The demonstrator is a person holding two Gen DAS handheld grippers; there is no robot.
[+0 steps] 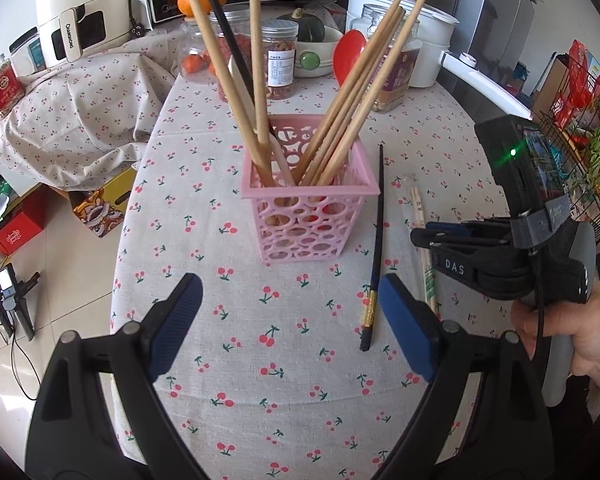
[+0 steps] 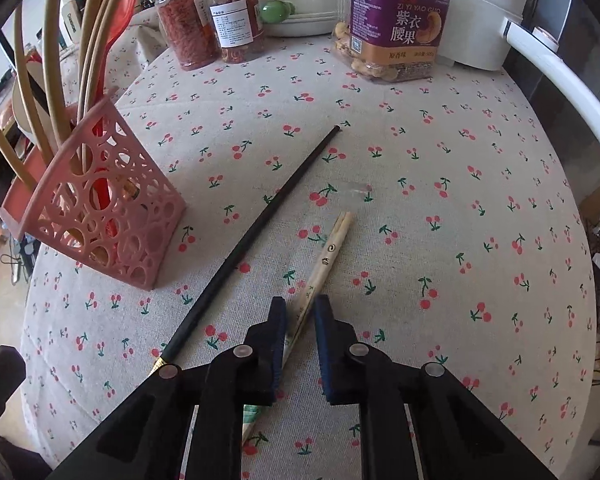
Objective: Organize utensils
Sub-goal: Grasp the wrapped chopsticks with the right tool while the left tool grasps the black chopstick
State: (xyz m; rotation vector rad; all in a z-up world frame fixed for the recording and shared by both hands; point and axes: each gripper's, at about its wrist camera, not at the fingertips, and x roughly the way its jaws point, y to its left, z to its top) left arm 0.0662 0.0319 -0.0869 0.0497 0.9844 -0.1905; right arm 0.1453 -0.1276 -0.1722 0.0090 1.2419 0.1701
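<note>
Open tablecloth (image 2: 440, 184) right of black chopstick (image 2: 260, 224); pink basket (image 2: 112, 216) blocks left

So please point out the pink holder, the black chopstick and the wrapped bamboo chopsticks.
pink holder (image 1: 300, 224): left wrist view, front wall.
black chopstick (image 2: 260, 228): right wrist view, mid shaft.
wrapped bamboo chopsticks (image 2: 330, 252): right wrist view, printed upper part.

Pretty bright, soft daylight all over, barely any shadows on the desk (image 1: 228, 360). Heavy fisheye bending, dark corners, things stay sharp, a bit washed out up top.
</note>
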